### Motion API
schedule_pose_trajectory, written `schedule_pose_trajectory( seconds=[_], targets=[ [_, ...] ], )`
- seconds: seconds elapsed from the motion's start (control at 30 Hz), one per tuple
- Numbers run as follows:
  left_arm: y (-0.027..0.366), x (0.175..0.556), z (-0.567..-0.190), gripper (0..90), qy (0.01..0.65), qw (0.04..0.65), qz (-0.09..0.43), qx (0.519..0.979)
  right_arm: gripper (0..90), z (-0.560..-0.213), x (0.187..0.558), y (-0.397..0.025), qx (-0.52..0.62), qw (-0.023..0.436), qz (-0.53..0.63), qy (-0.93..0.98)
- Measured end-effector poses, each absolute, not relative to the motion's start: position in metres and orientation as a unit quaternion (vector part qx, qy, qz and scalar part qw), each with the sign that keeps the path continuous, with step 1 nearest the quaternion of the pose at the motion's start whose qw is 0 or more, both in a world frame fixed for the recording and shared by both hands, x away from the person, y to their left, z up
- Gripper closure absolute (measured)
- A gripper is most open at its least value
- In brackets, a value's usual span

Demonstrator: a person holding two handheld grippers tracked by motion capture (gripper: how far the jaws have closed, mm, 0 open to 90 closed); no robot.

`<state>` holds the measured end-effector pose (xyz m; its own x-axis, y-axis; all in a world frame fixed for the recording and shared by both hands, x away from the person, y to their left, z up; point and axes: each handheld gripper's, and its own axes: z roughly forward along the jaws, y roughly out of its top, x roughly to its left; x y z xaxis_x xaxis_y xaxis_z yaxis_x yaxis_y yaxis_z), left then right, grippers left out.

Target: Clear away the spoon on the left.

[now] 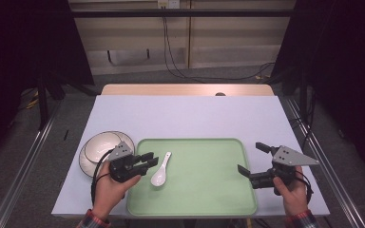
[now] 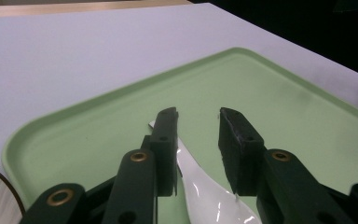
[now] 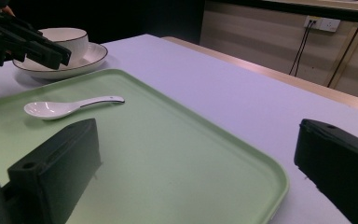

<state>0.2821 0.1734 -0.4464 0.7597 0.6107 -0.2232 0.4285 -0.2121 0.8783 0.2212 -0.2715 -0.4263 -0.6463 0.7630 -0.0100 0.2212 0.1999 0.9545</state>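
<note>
White spoon (image 1: pixel 161 171) lies on the green tray (image 1: pixel 204 194), near tray's left edge, bowl end toward the person, handle toward the far side. Left gripper (image 1: pixel 148 161) hovers w/ jaws spread just over the spoon, not gripping it; handle runs between them. Right gripper (image 1: pixel 253 159) at tray's right edge, jaws spread wide, holding nothing. Bowl (image 1: pixel 100 148) on its saucer sits on table, just off tray's far-left corner.

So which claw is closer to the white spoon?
Left. The left claw hovers open right over the glossy white ceramic spoon; the right claw is across the pale green plastic tray.
</note>
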Motion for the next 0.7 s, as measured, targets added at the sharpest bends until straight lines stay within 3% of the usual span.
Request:
schedule_pose_trajectory(
  seconds=[0.33, 0.7],
  targets=[
    [0.1744, 0.2825, -0.4436, 61.3, 0.341, 0.534, 0.086, 0.769, 0.1, -0.4266, 0.2209, -0.2718, 0.337, 0.253, 0.535, 0.732],
    [0.1749, 0.2833, -0.4403, 45.7, 0.341, 0.54, 0.087, 0.765, 0.1, -0.4272, 0.2211, -0.2716, 0.338, 0.252, 0.535, 0.732]
  ],
)
